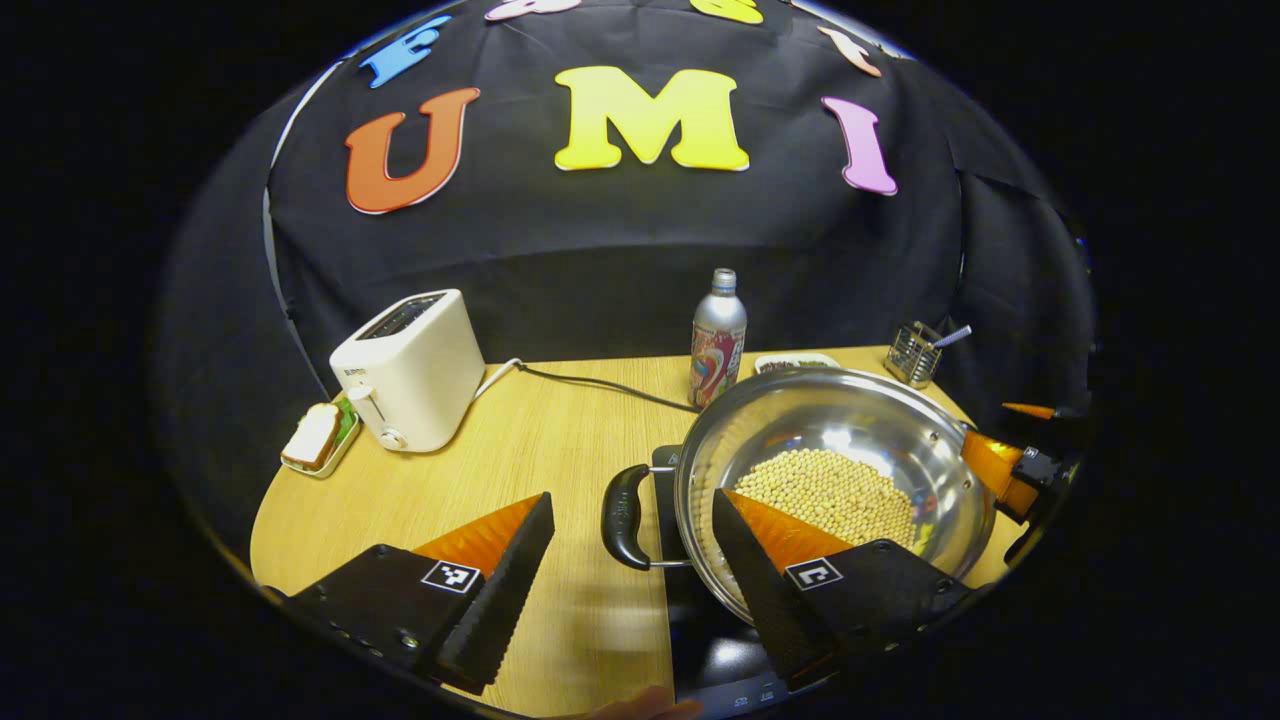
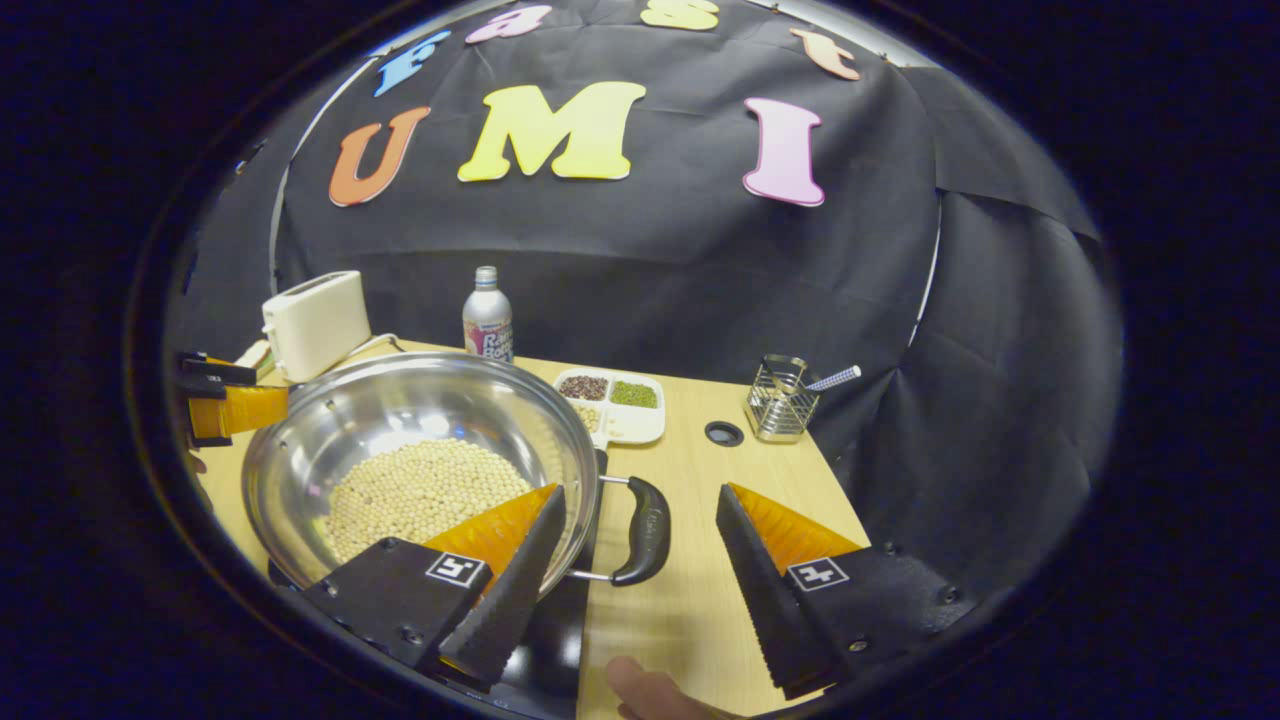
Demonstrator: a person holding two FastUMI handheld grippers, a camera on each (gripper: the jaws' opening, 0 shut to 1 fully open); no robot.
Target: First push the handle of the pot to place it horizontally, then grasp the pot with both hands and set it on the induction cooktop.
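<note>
Steel pot [image 1: 835, 480] of beans is resting on the induction cooktop [image 1: 700, 640] while I am holding both tools spread: left gripper [image 1: 635, 560] straddling the near handle [image 1: 625, 517], right gripper [image 2: 640, 545] straddling the far handle [image 2: 645, 530]. Withdrawing carelessly risks snagging a handle and spilling beans.

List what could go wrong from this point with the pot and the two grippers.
1. The pot holds loose soybeans; a knock from either open gripper could tip some out.
2. The left gripper and right gripper each straddle a handle; pulling back crooked might snag it and drag the pot across the cooktop.
3. The bottle stands close behind and could topple.
</note>
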